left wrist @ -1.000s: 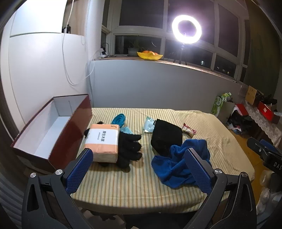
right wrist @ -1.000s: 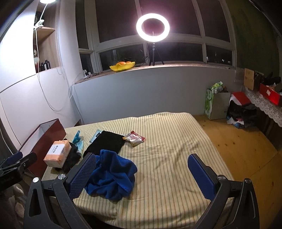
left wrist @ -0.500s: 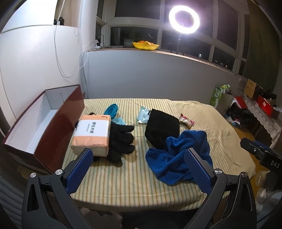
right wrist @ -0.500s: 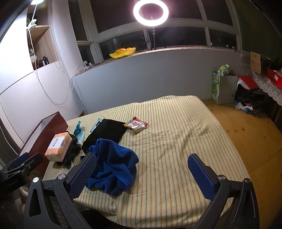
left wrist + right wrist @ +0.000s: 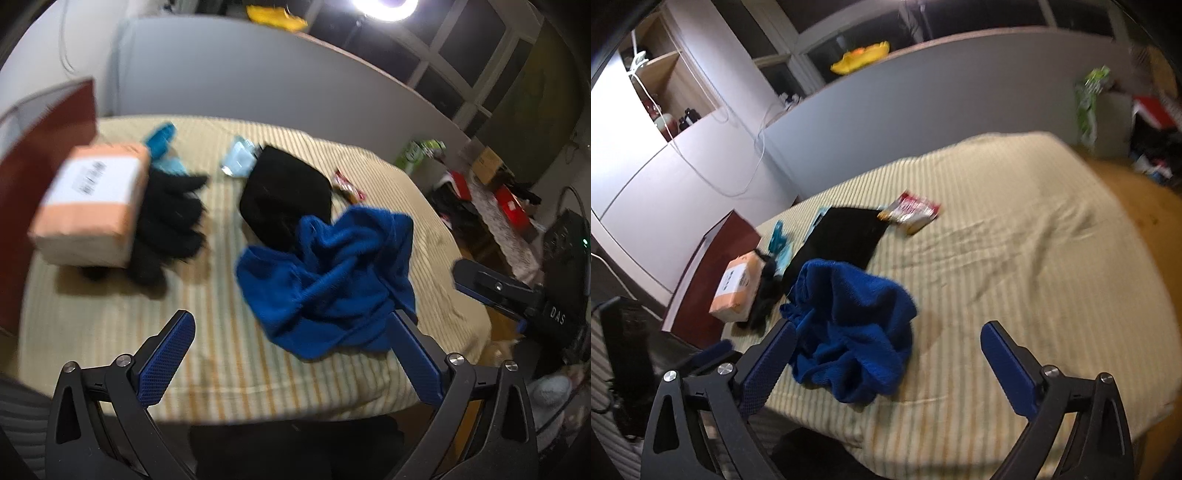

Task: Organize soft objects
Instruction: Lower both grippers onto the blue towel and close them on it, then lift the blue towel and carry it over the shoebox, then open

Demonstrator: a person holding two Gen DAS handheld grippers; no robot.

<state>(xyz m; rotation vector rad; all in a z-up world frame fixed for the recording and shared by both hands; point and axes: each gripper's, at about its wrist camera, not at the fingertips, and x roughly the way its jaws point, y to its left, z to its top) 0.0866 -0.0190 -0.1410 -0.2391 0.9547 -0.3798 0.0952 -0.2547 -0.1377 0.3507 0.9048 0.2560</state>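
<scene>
A crumpled blue towel (image 5: 328, 280) lies on the striped bed, also in the right wrist view (image 5: 849, 325). A black cloth (image 5: 284, 199) lies behind it. Black gloves (image 5: 170, 221) lie beside an orange tissue pack (image 5: 92, 206), with the dark red open box (image 5: 44, 147) at the left. My left gripper (image 5: 291, 354) is open and empty, just in front of the towel. My right gripper (image 5: 886, 358) is open and empty, over the towel's near right side.
A snack packet (image 5: 912, 210), a light blue packet (image 5: 238, 158) and a teal item (image 5: 160, 138) lie on the bed (image 5: 1015, 258). The right gripper shows at the right of the left wrist view (image 5: 517, 299). Wooden floor and clutter are at the right.
Both grippers have moved forward and tilted down towards the bed. The blue towel now looks larger and closer. Nothing on the bed has moved.
</scene>
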